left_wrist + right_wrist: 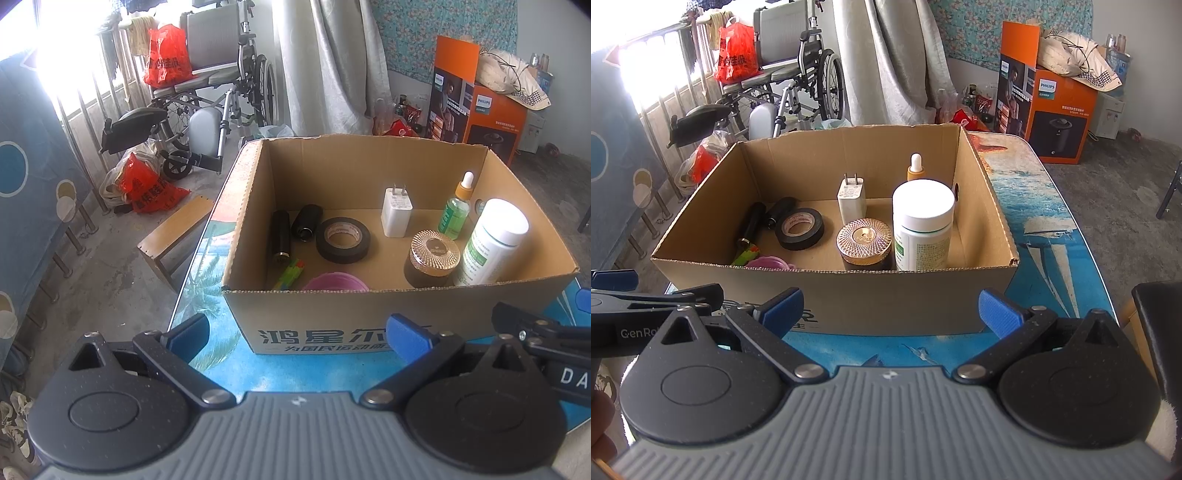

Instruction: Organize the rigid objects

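Left gripper (299,341) and right gripper (891,314) jaws wide, empty, cardboard box (849,291) just beyond both.

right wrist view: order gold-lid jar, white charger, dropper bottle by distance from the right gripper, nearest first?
From the right gripper:
1. gold-lid jar, front of the box, centre.
2. white charger, mid-box, upright.
3. dropper bottle, by the back wall, behind the white bottle.

Matt cardboard box (369,317), glossy tape roll (342,240)
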A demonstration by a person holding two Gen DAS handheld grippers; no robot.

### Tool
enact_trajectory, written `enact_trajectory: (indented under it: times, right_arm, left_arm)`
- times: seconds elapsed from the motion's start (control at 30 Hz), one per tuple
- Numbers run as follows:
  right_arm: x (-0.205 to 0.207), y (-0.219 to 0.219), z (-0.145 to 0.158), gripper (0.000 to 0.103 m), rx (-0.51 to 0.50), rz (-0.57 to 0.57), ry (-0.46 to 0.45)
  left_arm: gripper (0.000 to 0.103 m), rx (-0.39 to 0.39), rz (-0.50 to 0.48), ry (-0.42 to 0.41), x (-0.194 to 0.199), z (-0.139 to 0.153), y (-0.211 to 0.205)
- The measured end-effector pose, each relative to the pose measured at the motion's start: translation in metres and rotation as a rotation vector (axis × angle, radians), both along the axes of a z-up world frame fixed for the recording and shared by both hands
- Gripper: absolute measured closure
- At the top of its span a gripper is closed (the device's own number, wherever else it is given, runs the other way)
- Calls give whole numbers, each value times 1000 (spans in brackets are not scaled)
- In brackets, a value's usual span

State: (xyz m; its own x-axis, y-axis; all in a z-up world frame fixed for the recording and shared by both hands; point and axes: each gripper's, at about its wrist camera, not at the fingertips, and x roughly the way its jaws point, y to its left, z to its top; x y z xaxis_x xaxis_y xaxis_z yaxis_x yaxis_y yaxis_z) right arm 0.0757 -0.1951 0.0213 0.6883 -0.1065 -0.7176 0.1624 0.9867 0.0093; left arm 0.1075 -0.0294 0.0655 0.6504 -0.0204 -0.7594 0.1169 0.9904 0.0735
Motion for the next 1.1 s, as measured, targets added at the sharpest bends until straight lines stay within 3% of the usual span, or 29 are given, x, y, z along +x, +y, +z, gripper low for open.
enact_trajectory:
  times: [1.1]
  right_arm:
    - [-2, 0, 3, 1, 0, -4, -3]
  left_arm:
    - [1, 0, 1, 0, 0, 1, 0]
